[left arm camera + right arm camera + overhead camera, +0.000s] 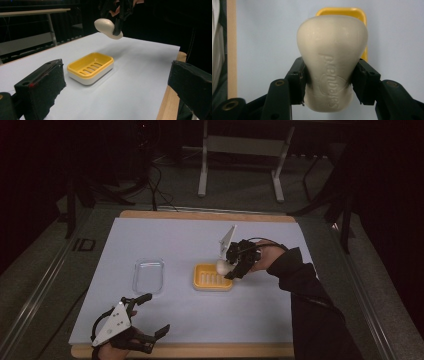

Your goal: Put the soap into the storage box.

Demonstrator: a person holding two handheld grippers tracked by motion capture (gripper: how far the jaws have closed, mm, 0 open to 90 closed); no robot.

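the right gripper (231,269), jaws clenched on the cream oval bar of soap (332,62), holds it in the air just above the yellow slotted plastic soap dish (213,277) on the table (175,240), so it likely needs lowering squarely into the dish before release, while the left gripper (152,312) rests released.

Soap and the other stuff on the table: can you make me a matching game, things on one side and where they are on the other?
Things:
1. soap bar
2. yellow soap dish
3. clear lid
4. left tool

Places or states:
A. lying on the white sheet, left of the yellow dish
B. open, holding nothing, at the near edge of the table
C. squeezed in the right tool, up in the air
D. sitting on the white sheet, nothing in it

Pairs: 1-C, 2-D, 3-A, 4-B
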